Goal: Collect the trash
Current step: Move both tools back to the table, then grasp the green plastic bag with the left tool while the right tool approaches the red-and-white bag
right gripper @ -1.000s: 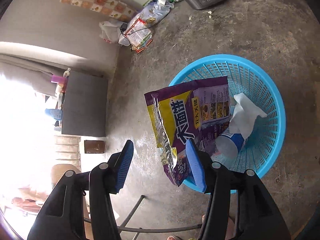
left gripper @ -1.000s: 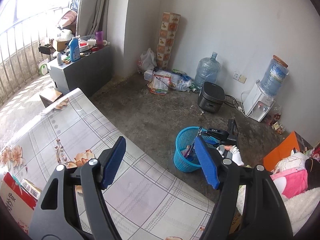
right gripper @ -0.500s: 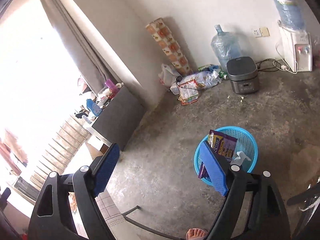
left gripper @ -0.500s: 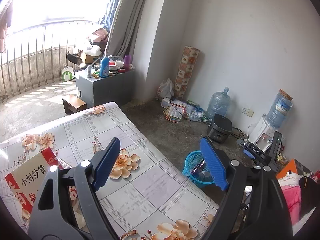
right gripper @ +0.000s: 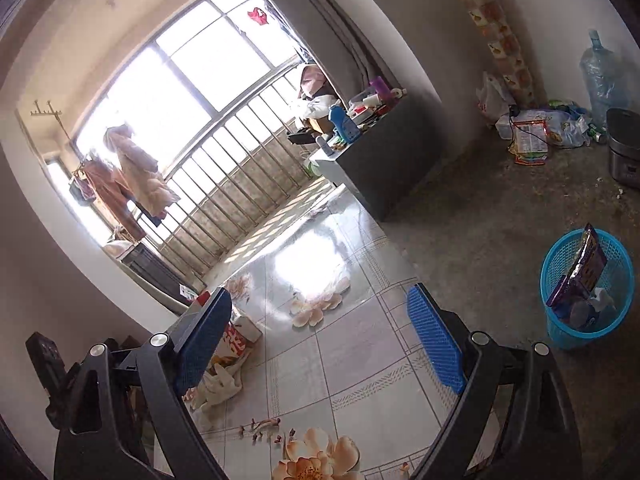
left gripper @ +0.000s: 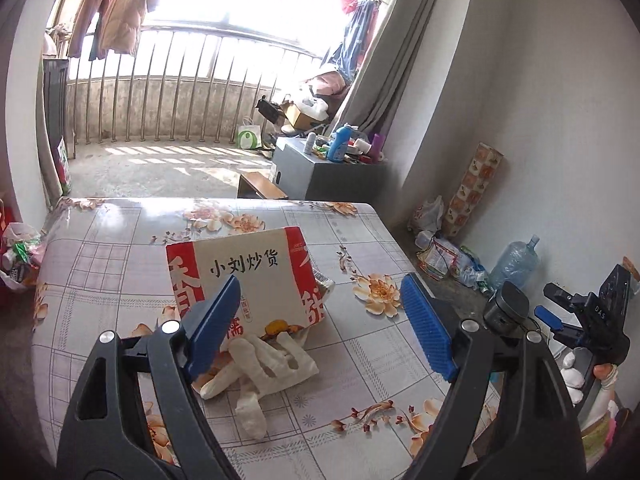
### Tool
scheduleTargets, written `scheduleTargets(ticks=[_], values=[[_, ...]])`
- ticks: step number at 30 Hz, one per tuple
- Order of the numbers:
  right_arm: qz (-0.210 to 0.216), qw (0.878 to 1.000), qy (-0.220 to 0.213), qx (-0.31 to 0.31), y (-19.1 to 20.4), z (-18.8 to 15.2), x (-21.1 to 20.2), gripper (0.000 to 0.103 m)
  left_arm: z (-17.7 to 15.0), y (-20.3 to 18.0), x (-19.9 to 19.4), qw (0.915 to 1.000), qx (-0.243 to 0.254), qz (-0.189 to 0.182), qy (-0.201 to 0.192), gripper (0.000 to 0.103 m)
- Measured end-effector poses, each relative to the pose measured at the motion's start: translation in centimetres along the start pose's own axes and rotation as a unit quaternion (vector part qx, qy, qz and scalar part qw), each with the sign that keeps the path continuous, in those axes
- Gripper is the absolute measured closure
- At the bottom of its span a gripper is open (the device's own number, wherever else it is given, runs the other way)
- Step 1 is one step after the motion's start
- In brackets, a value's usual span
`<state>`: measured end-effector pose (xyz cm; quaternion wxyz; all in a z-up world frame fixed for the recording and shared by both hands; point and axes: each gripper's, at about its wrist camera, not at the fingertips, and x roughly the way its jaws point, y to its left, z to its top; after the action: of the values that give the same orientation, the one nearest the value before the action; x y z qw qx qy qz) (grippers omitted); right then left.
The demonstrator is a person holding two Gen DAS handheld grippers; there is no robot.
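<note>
My left hand-held gripper (left gripper: 320, 324) and right hand-held gripper (right gripper: 320, 336) both gape empty; purple snack bag (right gripper: 580, 268) sits in the blue basket (right gripper: 560, 252); red-and-white snack box (left gripper: 244, 276) and white glove (left gripper: 260, 364) remain on the worktop (left gripper: 360, 360).

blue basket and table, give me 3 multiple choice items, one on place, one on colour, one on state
1. Where is the basket?
A. on the floor
B. on the table
C. on the grey cabinet

2. What colour are the box's side bands?
A. green
B. red
C. black

3. What is between the left gripper's pads?
A. the box
B. the white gloves
C. nothing

Answers:
1 A, it stands on bare concrete beside the table.
2 B, red bands flank the pale panel.
3 C, the jaws stand open, with box and gloves lying beyond.
</note>
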<state>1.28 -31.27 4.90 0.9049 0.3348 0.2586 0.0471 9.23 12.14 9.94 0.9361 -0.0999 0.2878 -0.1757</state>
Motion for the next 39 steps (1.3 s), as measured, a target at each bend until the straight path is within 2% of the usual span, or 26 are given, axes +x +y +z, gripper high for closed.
scheduleTargets(ticks=[6,11,15,20,23,25,27,29,31,33,35,39], values=[[0.063,0.994,0.094,-0.002,3.6,-2.9,4.5,0.019,-2.8,3.6,-0.3,0.9993,-0.028,0.018,0.018,0.026],[0.079,0.982,0.172,-0.006,6.3,-5.8,8.5,0.03,-4.7,5.4,0.6,0.9987,-0.032,0.017,0.036,0.041],[0.081,0.972,0.218,-0.017,7.9,-7.5,11.4,0.035,-4.9,7.0,1.5,0.998,-0.051,0.011,0.036,0.052],[0.079,0.964,0.254,-0.02,9.3,-8.6,14.3,0.039,-3.5,10.8,3.0,0.9946,-0.099,0.02,0.025,0.064],[0.075,0.959,0.272,-0.02,9.6,-9.2,15.7,0.04,-1.1,13.9,4.0,0.9906,-0.136,0.015,0.001,0.067],[0.073,0.956,0.282,-0.022,9.9,-9.7,16.6,0.04,0.8,16.3,5.6,0.9865,-0.163,0.012,0.001,0.07],[0.07,0.954,0.291,-0.023,10.1,-10.1,17.5,0.041,2.5,18.7,8.2,0.9824,-0.186,0.01,0.015,0.074],[0.071,0.952,0.297,-0.022,10.4,-10.2,18.4,0.041,3.9,20.0,11.6,0.9838,-0.173,0.015,0.046,0.076],[0.075,0.951,0.299,-0.018,10.4,-10.3,18.9,0.041,4.6,20.7,15.2,0.9835,-0.161,-0.009,0.082,0.076],[0.074,0.951,0.3,-0.009,10.4,-10.2,19.5,0.042,4.5,21.2,18.9,0.978,-0.159,-0.038,0.129,0.077],[0.075,0.95,0.303,0.004,10.2,-10.2,20.2,0.045,3.9,21.1,21.8,0.9705,-0.16,-0.064,0.169,0.082],[0.071,0.95,0.303,0.016,9.8,-9.9,21.1,0.048,2.2,19.5,24.0,0.9621,-0.148,-0.099,0.206,0.087]])
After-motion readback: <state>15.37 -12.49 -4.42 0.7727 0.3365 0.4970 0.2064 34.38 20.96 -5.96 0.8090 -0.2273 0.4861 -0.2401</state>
